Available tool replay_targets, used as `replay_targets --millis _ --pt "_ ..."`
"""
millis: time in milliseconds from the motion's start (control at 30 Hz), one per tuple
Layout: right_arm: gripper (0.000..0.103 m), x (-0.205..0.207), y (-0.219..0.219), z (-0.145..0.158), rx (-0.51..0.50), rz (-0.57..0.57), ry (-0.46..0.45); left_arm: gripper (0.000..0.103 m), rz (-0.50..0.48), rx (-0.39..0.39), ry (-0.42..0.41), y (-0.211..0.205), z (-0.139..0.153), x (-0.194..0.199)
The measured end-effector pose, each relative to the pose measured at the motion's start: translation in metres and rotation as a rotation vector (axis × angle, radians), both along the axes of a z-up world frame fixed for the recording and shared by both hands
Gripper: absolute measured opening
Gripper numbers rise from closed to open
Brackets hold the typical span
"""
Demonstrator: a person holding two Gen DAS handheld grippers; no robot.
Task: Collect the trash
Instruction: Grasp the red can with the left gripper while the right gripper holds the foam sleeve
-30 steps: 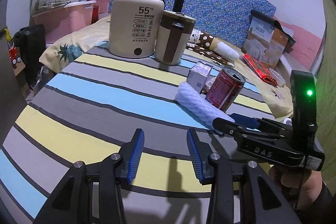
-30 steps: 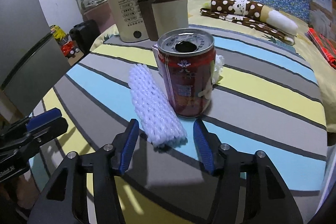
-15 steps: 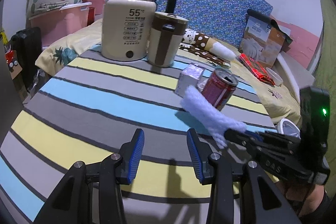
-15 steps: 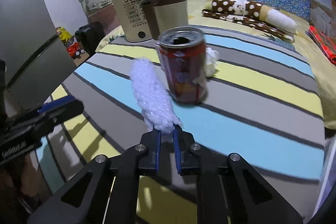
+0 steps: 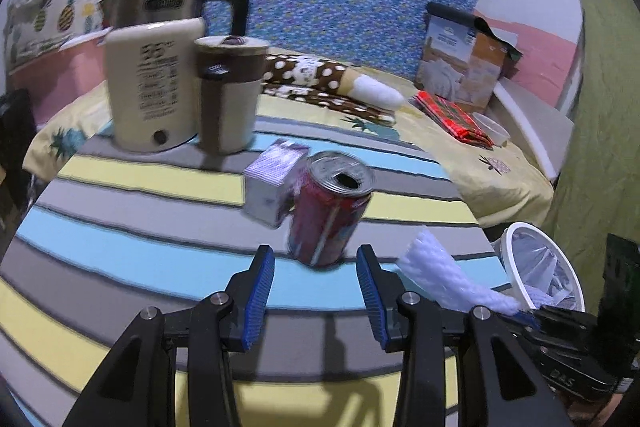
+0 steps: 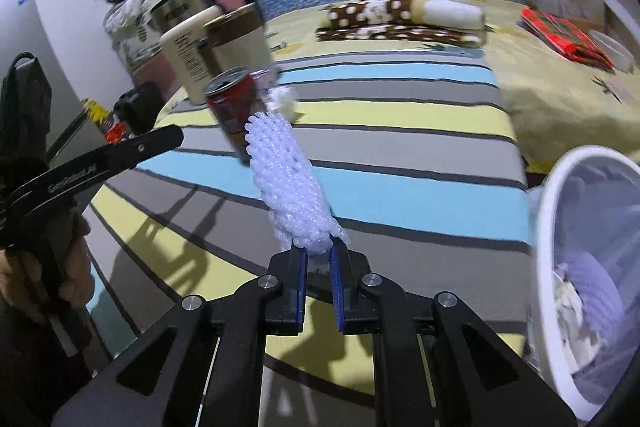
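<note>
A white foam net sleeve (image 6: 288, 187) sticks up and away from my right gripper (image 6: 319, 255), which is shut on its lower end above the striped table. In the left wrist view the same sleeve (image 5: 444, 279) hangs at the right beside a white lined trash bin (image 5: 516, 239). A red drink can (image 5: 328, 215), opened on top, stands on the table just beyond my left gripper (image 5: 315, 255). Its jaws are opening, with nothing between them. A small pale box (image 5: 268, 187) stands right behind the can.
A cream kettle (image 5: 152, 83) and a brown-and-cream mug (image 5: 228, 95) stand at the table's far left. The bin (image 6: 548, 195) sits past the table's right edge with pale trash inside. A crumpled white scrap (image 6: 284, 103) lies by the can. A cluttered bed lies behind.
My right gripper shut on the foam sleeve, lifted it off the table and carried it right toward the bin. My left gripper swung right until the can stood in front of it.
</note>
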State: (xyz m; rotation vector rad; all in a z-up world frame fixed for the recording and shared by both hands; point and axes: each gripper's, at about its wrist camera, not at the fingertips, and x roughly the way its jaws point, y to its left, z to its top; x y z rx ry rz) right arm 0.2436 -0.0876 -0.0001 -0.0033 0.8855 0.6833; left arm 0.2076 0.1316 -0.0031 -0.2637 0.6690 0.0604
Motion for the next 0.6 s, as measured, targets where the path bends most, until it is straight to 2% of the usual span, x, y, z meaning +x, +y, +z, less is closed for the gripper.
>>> replay_targets --millis 133,333,600 --pt "0.013 0.004 -0.012 -0.002 0.013 -0.037 0.005 0.053 -0.03 0.036 -0.007 -0.012 0.0 0.02" --pt "0.013 0.008 -0.026 -0.002 0.032 -0.069 0.0 0.053 -0.017 0.103 0.013 -0.018 -0.005 0.047" --pt "0.013 0.008 -0.042 0.0 0.05 -0.102 -0.008 0.053 0.01 0.101 0.0 -0.015 -0.012 0.062"
